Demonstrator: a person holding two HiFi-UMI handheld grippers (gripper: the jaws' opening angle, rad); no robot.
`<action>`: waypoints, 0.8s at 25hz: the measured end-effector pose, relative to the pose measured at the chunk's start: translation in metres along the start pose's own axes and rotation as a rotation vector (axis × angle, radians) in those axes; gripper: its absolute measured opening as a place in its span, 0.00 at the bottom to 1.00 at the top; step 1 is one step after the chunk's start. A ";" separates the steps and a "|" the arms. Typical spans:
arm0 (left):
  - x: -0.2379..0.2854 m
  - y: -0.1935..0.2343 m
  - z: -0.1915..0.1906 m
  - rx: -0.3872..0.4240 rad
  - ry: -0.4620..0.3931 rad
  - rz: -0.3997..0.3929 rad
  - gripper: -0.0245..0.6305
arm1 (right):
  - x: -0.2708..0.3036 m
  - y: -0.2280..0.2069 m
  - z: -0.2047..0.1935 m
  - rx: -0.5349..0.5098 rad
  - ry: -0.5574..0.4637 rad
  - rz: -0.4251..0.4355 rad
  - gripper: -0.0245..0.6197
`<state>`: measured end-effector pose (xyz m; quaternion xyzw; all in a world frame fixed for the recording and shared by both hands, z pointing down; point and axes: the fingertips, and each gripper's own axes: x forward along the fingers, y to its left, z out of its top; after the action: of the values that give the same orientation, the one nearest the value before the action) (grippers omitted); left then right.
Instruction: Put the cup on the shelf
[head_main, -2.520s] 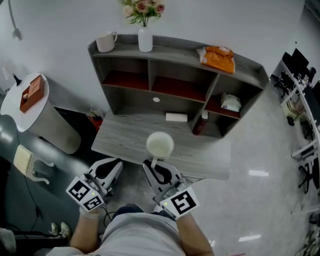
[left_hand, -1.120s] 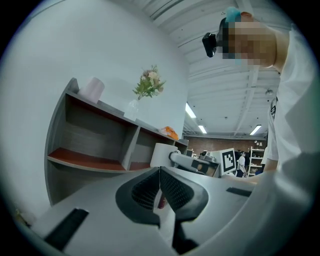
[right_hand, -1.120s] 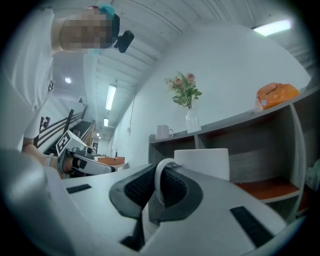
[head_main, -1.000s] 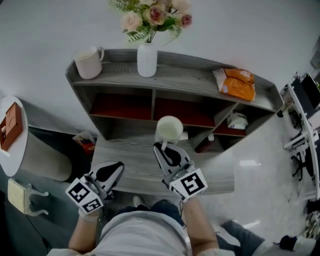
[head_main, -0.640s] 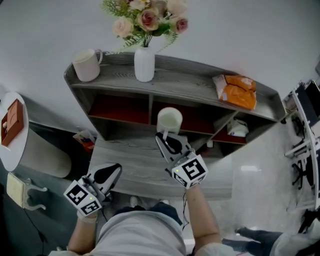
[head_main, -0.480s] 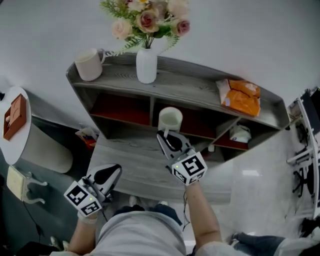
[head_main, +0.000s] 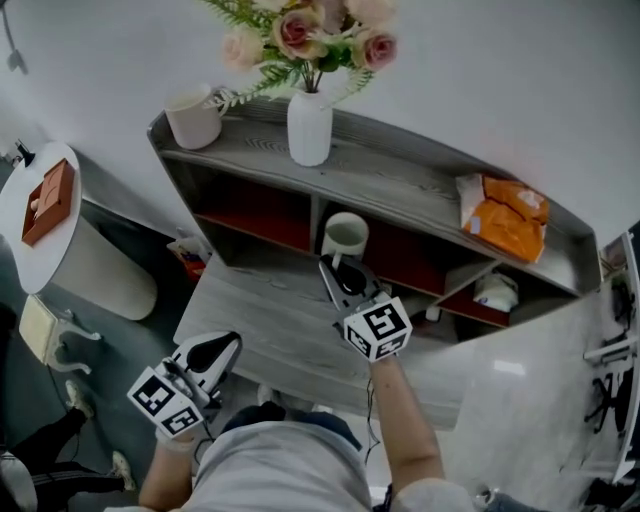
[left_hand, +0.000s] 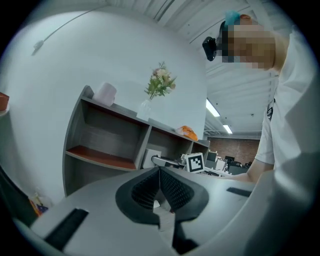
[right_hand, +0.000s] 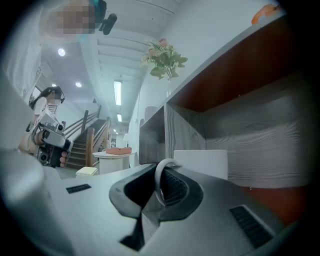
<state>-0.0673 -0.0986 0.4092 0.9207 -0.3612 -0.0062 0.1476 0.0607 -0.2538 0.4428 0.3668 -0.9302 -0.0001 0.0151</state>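
A white cup (head_main: 345, 236) hangs upright at the mouth of the middle compartment of the grey shelf (head_main: 400, 180), above that compartment's red floor. My right gripper (head_main: 335, 266) is shut on the cup's handle, just in front of the opening. In the right gripper view the thin handle loop (right_hand: 159, 180) is pinched between the pads, and the cup's body (right_hand: 200, 159) shows beyond them, against the shelf's back wall. My left gripper (head_main: 207, 353) hangs low at the desk's front left edge. Its pads (left_hand: 170, 187) meet with nothing between them.
The shelf's top holds a second cup (head_main: 195, 118) at the left, a white vase of flowers (head_main: 310, 128) and an orange bag (head_main: 505, 215). A white packet (head_main: 495, 292) lies in the right compartment. The grey desk (head_main: 265, 320) fronts the shelf; a round side table (head_main: 45, 215) stands left.
My right gripper has carried the cup up and away from the desk's front edge to the mouth of the middle compartment. The left gripper has stayed low at the left.
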 end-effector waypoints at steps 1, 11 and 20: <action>0.000 0.000 -0.001 -0.002 0.000 0.009 0.06 | 0.001 -0.001 -0.002 0.001 -0.001 0.003 0.08; 0.002 -0.004 -0.005 -0.008 -0.003 0.053 0.06 | 0.015 -0.026 -0.013 0.025 0.067 -0.059 0.08; 0.006 -0.004 -0.003 -0.004 -0.008 0.046 0.06 | 0.022 -0.031 -0.014 0.072 0.088 -0.102 0.08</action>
<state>-0.0598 -0.0993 0.4115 0.9119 -0.3827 -0.0071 0.1482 0.0664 -0.2910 0.4569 0.4136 -0.9082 0.0485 0.0426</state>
